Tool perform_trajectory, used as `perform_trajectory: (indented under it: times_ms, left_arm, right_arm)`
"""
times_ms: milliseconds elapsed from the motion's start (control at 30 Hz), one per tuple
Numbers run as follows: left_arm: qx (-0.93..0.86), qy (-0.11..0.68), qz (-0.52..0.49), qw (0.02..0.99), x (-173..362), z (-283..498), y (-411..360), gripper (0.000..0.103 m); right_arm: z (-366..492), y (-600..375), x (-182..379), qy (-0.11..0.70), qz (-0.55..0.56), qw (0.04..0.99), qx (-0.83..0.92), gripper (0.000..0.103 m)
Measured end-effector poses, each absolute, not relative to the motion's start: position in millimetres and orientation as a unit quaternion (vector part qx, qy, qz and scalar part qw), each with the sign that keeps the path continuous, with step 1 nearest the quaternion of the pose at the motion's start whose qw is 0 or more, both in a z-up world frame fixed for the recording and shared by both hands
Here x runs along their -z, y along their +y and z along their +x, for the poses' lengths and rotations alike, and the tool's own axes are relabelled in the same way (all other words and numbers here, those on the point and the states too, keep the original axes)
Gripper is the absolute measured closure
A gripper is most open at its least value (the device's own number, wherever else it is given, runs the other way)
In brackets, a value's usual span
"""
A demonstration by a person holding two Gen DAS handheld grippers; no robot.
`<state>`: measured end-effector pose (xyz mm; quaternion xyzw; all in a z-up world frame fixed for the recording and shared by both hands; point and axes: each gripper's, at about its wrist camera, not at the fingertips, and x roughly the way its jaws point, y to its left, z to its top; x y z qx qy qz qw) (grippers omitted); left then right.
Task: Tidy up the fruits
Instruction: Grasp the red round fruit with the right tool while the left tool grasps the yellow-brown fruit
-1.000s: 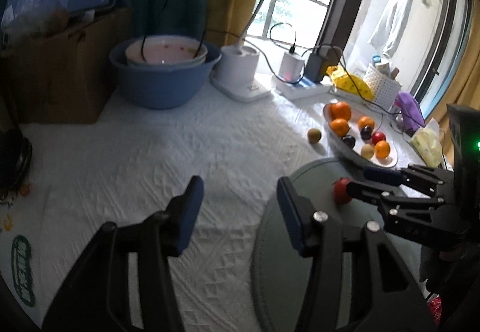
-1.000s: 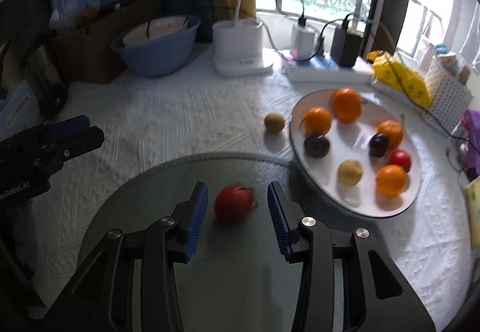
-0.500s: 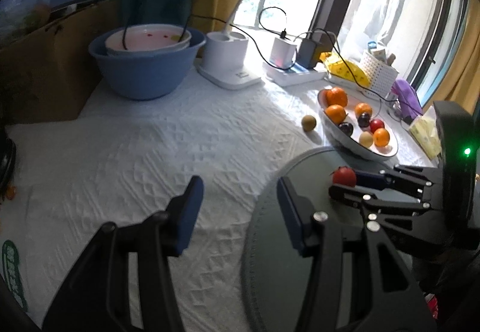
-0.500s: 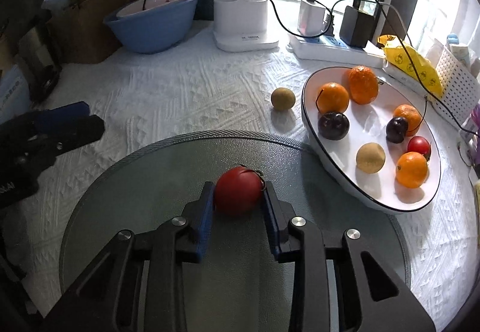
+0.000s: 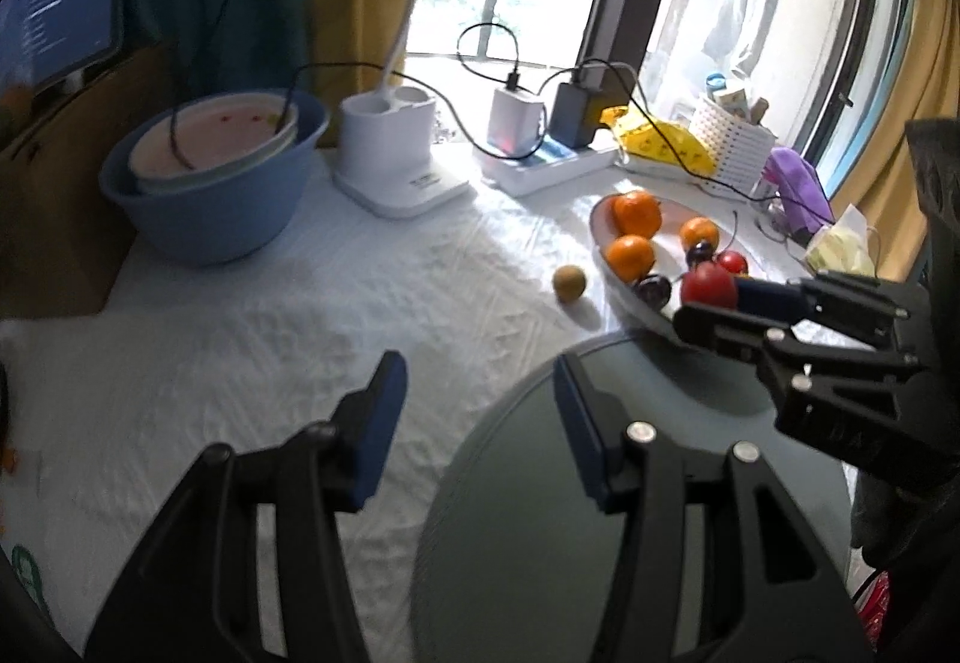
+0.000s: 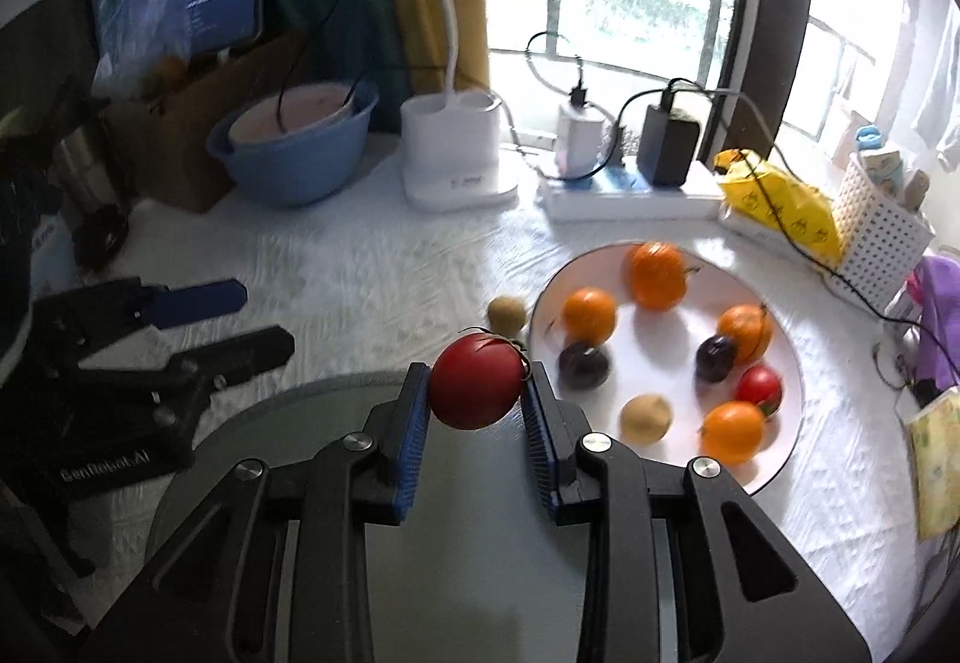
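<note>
One red tomato (image 6: 476, 389) with a short green stem is clamped between the blue pads of the right gripper (image 6: 474, 392), lifted off the round grey glass disc (image 6: 480, 543) and carried near the left rim of the white oval plate with a dark edge (image 6: 780, 459). The left-wrist view confirms it: the tomato sits at the tip of the right gripper, over the plate's near edge.

Left gripper (image 5: 480, 411): jaws wide apart, nothing between them, hovering above the white textured tablecloth (image 5: 300, 303) beside the disc.

Count on the plate, right-wrist view:
- four oranges: (image 6: 656, 276), (image 6: 589, 315), (image 6: 744, 330), (image 6: 732, 433)
- two dark plums: (image 6: 583, 365), (image 6: 716, 358)
- one small red tomato (image 6: 759, 389)
- one tan round fruit (image 6: 645, 419)

That makes eight pieces already on the plate. Off the plate: one tan round fruit (image 6: 507, 316) lying on the cloth just beside the plate's left rim, plus the tomato in the grip.

Progress, as I judge it: well along. Most fruit is gathered; the disc looks bare of fruit. Left to do: set the held tomato down in the open space at the plate's near left, release, then fetch the stray tan fruit from the cloth. Whether sorting by kind is also wanted, the task line does not say.

Background, untouched: blue plastic basin (image 6: 294, 165) with a pale bowl nested in it, white lamp base (image 6: 450, 159), chargers on a power strip (image 6: 624, 195), white lattice basket (image 6: 876, 231).
</note>
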<state>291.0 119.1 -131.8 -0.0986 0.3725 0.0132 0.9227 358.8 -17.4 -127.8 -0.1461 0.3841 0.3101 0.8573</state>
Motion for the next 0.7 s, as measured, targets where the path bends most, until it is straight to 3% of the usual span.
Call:
perform_trajectory:
  times_ms: [700]
  left_arm:
    - [0.009, 0.410, -0.080, 0.908, 155.6, 371.2, 98.3, 0.051]
  right_arm:
    - [425.9, -31.7, 132.3, 0.390, -0.122, 0.861, -0.302, 0.070]
